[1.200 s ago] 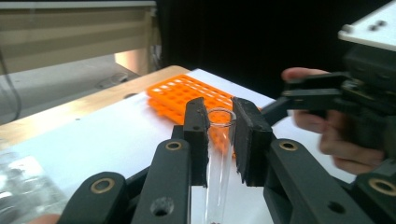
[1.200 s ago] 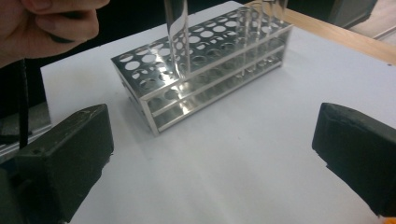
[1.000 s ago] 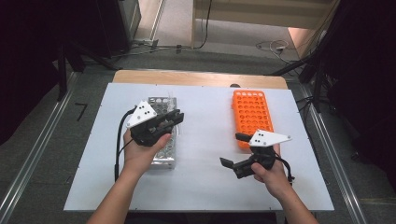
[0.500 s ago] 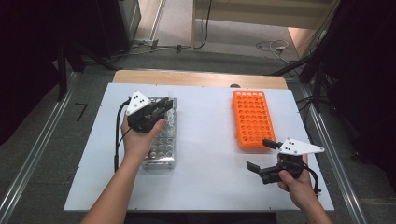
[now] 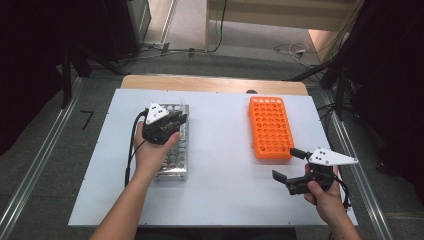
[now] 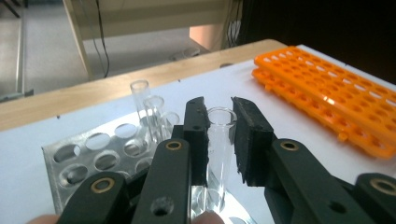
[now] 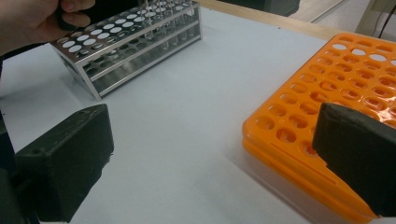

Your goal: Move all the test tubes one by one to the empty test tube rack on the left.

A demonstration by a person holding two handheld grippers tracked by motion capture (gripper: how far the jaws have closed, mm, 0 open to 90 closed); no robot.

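Two racks, one tube in the left claw's grip

Two racks sit on the white tabletop (image 5: 220, 165). The orange rack (image 5: 270, 127) lies just ahead of the right claw (image 5: 289, 164), its near corner between that claw's jaws in the right gripper view but not touched by them. The metal rack (image 5: 172, 155) lies under the left claw (image 5: 181, 119) and the hand holding it. No brand, label or writing can be read on either rack or on the claws.

Three or so clear glass tubes stand at the metal rack's far end, just beyond the left claw; the exact count is hard to tell through the glass. One more test tube (image 6: 219, 140) stands upright between the left claw's black pads, its open mouth level with their tips and its lower part down in the metal rack. The left claw is closed on this tube, pads pressing both sides.

The right claw stands wide apart, nothing between its pads.
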